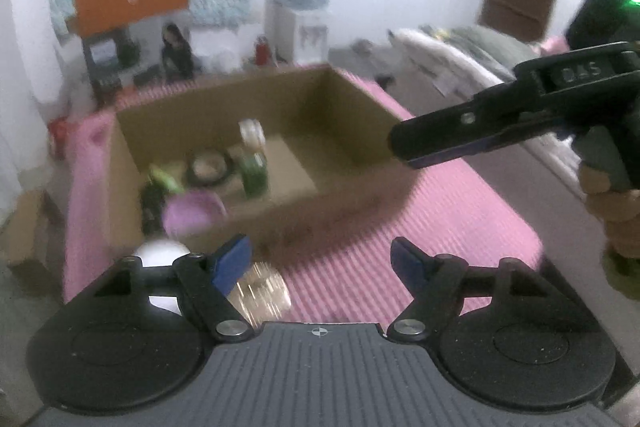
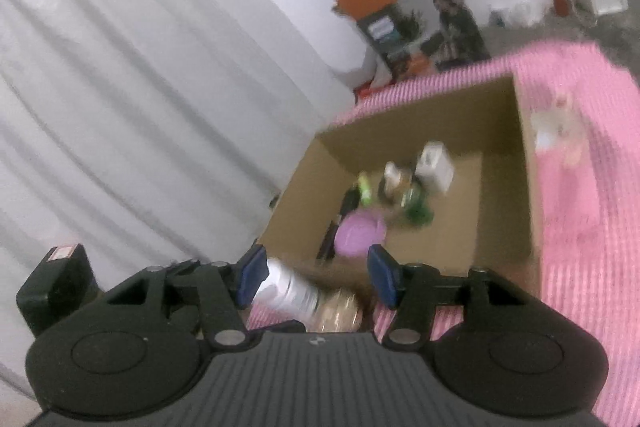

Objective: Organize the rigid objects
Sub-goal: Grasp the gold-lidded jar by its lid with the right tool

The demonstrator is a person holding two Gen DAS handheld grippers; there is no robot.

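While both frames smear with motion, the layout reads well enough. Cardboard box sits open-topped on a pink ribbed mat, serving as the collecting bin.

Inside, crowded to one side of the floor: a green bottle, a round dark-rimmed dish, a lilac lid or bowl, a dark item with a lime-green part, and a white box toward the back. Other half of the floor bare, so room remains.

Left gripper: jaws well apart, nothing between the pads. Right gripper: jaws apart, nothing pinched; in the left view it reaches in from the right, just above the box's near corner.

Outside the box, at its near wall, a silver can with a gold end lies on its side on the mat, below and behind the right gripper's blue pads, not touched by them as far as the blur allows. A white round thing sits beside it. A pale object rests on the mat past the far wall.

Judgement: both hands empty, can likely the next candidate.
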